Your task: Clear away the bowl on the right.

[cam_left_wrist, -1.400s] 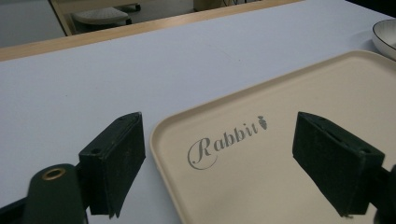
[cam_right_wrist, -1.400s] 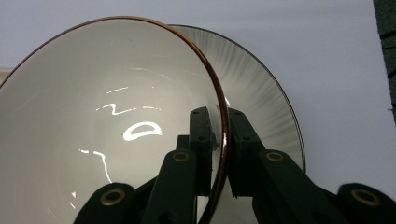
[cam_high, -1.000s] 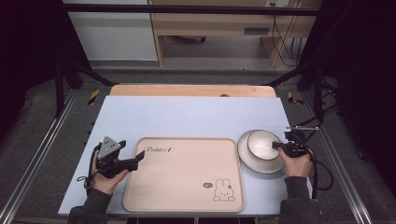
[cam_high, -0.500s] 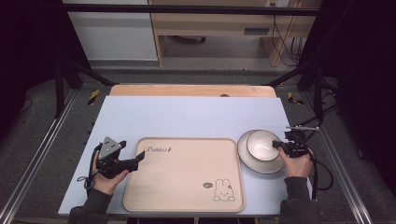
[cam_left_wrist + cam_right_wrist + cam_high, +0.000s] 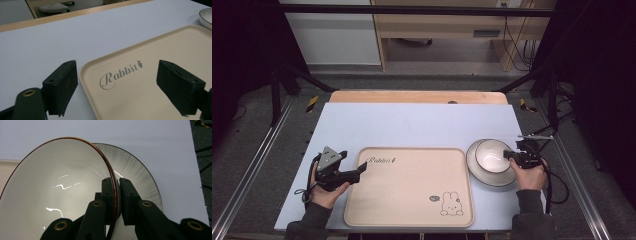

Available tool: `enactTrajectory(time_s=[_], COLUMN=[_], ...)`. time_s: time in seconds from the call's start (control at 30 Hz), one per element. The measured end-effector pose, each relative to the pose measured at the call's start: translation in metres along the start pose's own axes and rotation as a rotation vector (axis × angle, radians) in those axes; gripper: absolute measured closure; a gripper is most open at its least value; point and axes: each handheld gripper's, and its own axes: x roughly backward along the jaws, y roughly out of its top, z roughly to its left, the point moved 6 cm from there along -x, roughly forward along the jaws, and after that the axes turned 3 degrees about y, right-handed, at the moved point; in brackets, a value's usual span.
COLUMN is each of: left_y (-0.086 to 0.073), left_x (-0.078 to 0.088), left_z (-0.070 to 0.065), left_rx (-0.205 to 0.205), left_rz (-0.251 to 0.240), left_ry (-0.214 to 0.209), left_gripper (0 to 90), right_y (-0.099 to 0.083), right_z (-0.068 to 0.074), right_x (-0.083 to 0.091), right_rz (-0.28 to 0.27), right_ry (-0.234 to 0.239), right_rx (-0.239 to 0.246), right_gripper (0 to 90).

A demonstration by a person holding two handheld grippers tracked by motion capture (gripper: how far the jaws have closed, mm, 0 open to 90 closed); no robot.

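Nothing has shifted over the last second — both hands and the crockery sit as they did, so the lift has not begun. Your right gripper (image 5: 116,195) is clamped on the near rim of the bowl (image 5: 492,155), one jaw inside, one outside; the bowl rests on the plate (image 5: 484,176), just right of the tray (image 5: 407,200). That hand lies low, jaws pointing left. Your left gripper (image 5: 117,87) rests with jaws wide, straddling the tray's near-left corner — gripping nothing.
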Motion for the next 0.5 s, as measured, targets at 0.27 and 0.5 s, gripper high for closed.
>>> enactTrajectory(time_s=[0.27,0.5], left_y=[0.0,0.0], left_x=[0.0,0.0], left_z=[-0.001,-0.001], left_rx=[-0.004,-0.003], left_rz=[0.0,0.001], left_ry=[-0.002,-0.003], left_gripper=[16.8,16.8], right_y=[0.002,0.004], right_z=[-0.001,0.002], right_x=[0.007,0.011], right_rz=[-0.027,-0.038], right_ry=[0.018,0.025], right_rx=[-0.001,0.001], right_gripper=[82.8,82.7])
